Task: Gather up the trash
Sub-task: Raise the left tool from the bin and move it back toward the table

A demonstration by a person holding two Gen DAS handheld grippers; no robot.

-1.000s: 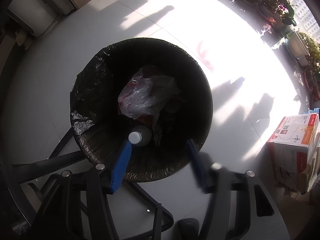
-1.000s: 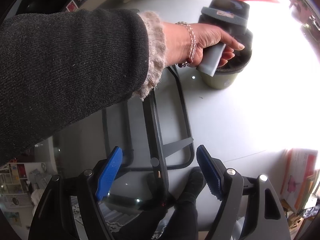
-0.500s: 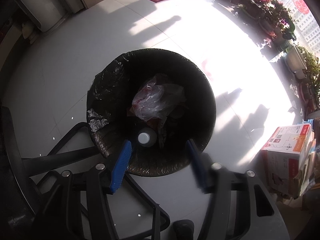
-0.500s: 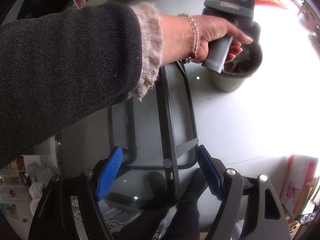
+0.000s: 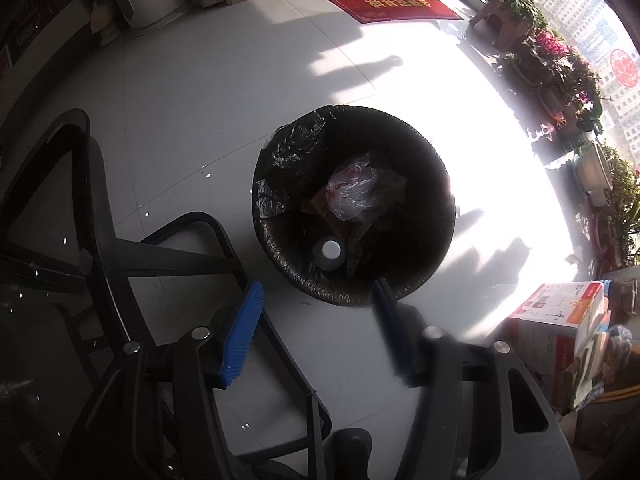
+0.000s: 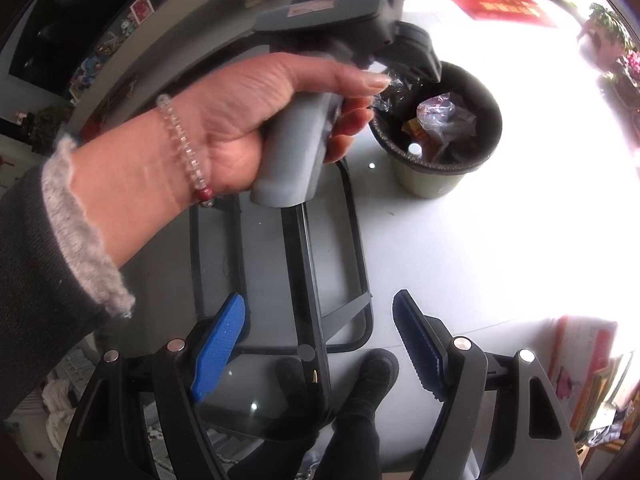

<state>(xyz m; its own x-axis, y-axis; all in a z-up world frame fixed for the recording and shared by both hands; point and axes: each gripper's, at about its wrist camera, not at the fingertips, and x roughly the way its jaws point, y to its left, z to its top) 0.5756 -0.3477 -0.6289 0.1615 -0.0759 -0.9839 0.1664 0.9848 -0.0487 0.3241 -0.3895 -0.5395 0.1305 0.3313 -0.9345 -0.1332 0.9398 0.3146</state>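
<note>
A round trash bin [image 5: 424,280] lined with a black bag stands on the pale floor. Inside lie a crumpled clear plastic bag [image 5: 352,192] and a white-capped bottle [image 5: 330,252]. My left gripper [image 5: 318,312] points straight down, high above the bin's near side, open with nothing between its blue pads. In the right wrist view the same bin [image 6: 428,180] sits at the upper right. A hand [image 6: 240,120] grips the grey handle of the left gripper beside it. My right gripper [image 6: 320,340] is open and empty over a black-framed glass table [image 6: 304,288].
A black table frame [image 5: 120,248] fills the lower left of the left wrist view. A white and orange box [image 5: 560,320] stands at the right. Potted plants [image 5: 560,64] line the window, and a red mat [image 5: 384,0] lies far back. The person's shoes [image 6: 372,376] show below the glass.
The left gripper has risen and drawn back from the bin, which now looks smaller and farther. The hand holding it has come closer to the right camera. The right gripper stays put.
</note>
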